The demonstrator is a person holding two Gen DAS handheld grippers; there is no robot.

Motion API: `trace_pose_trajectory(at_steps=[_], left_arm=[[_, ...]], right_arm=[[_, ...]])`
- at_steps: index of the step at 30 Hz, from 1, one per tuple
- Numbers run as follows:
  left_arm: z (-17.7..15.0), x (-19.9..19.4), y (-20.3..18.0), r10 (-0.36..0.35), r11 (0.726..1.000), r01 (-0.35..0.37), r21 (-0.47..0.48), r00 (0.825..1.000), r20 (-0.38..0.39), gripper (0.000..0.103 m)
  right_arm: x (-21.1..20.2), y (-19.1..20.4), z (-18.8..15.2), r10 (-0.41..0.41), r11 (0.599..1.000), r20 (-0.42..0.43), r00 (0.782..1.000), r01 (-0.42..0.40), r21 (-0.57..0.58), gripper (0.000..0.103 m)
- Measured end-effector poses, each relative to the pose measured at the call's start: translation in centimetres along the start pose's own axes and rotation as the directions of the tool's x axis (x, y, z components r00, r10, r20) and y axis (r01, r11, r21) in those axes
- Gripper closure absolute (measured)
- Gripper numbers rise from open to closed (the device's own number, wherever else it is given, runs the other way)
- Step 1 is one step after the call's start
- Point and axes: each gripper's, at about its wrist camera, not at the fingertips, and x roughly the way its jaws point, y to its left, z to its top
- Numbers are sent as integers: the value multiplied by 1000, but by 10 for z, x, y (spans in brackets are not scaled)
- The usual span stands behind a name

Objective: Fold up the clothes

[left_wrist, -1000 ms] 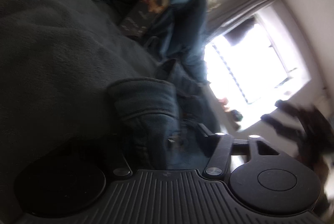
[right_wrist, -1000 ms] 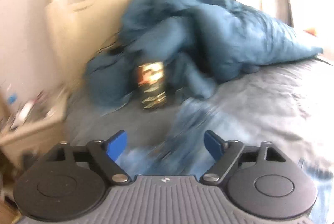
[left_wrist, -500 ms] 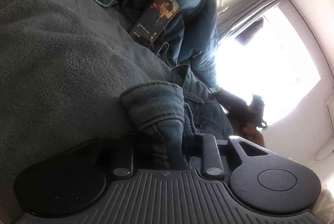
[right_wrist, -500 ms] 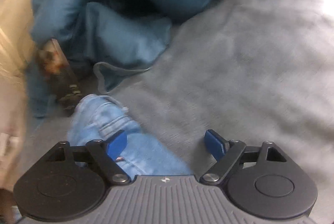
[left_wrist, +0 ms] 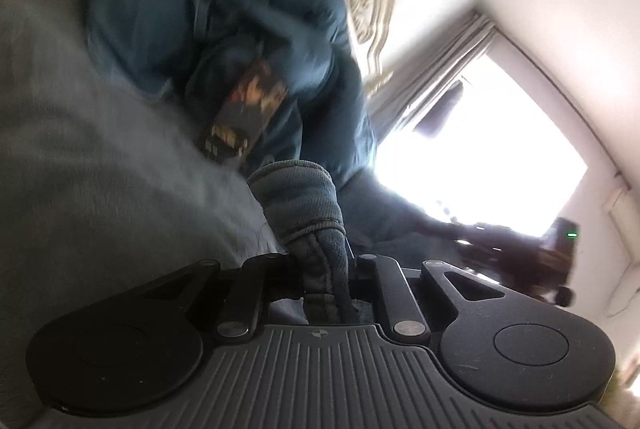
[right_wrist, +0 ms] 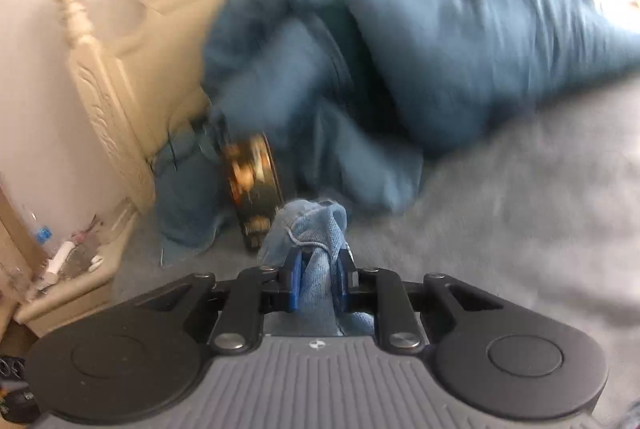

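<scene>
A pair of blue jeans lies on a grey bed. My left gripper [left_wrist: 322,269] is shut on a bunched denim edge [left_wrist: 304,205] of the jeans, which sticks out past the fingers. My right gripper [right_wrist: 318,269] is shut on another light-blue denim edge [right_wrist: 308,225] of the jeans, pinched between the blue pads [right_wrist: 294,277]. In the left wrist view the right gripper [left_wrist: 532,253] shows as a dark blurred shape at the far right. Both views are motion-blurred.
A rumpled teal duvet [right_wrist: 420,53] is heaped at the cream carved headboard [right_wrist: 104,101]. A dark book with an orange cover [right_wrist: 250,185] leans against it, and shows in the left wrist view too [left_wrist: 248,113]. A cluttered bedside table [right_wrist: 68,269] stands left. A bright window [left_wrist: 480,141] is beyond the grey blanket [right_wrist: 520,197].
My right gripper, open half a second ago, has closed on the denim edge and tilted up. My left gripper stays shut on the jeans and has swung toward the headboard.
</scene>
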Motion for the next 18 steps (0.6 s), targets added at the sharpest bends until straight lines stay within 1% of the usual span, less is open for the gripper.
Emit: trace_pose_trajectory(at_steps=[1,2,3,4,5,6,7,8,9,11,12,13,14,15,18], left_arm=[[0,-2,-3,4,1000,-5,21,1000,17,91],[-1,0,-1,35,999,-35,25,999,-12,91],[-1,3,2,67,997,-65,30,997,-42,91],[-2,6,4,98,995,-96,35,993,-72,91],[-2,14,11,139,990,-139,14,982,-125,91],[-3,20,19,161,986,-167,-25,972,-173,90],[-2,22,27,152,983,-168,-69,970,-190,90],[1,21,28,141,984,-158,-84,973,-184,90],[3,19,28,130,984,-149,-99,976,-177,90],[3,19,28,137,983,-156,-98,974,-182,89],[3,18,27,140,982,-160,-97,973,-185,88],[3,18,27,144,982,-164,-96,972,-187,88],[4,17,27,144,982,-164,-96,971,-190,87],[4,15,27,144,982,-164,-96,971,-192,87],[4,12,28,141,982,-163,-98,970,-196,85]], right_arm=[[-9,3,0,-10,1000,33,999,11,-21,83],[-11,0,-3,-36,999,43,998,37,-25,83],[-6,-7,-8,-75,997,35,997,75,-15,83],[3,-14,-13,-129,992,11,992,129,-1,83],[16,-22,-21,-182,983,-33,983,183,12,82],[31,-30,-28,-223,974,-84,971,226,22,81],[45,-37,-35,-258,964,-125,958,264,34,78],[59,-42,-43,-289,953,-158,944,300,48,75],[72,-47,-50,-318,940,-192,928,335,60,74],[78,-44,-51,-360,924,-183,915,377,67,66],[79,-40,-48,-386,915,-186,903,400,42,57],[76,-37,-44,-418,903,-182,890,429,24,44],[70,-36,-41,-439,894,-165,883,448,19,41],[60,-33,-39,-438,894,-139,888,447,35,41],[26,-14,-32,-402,909,-47,914,405,102,41]])
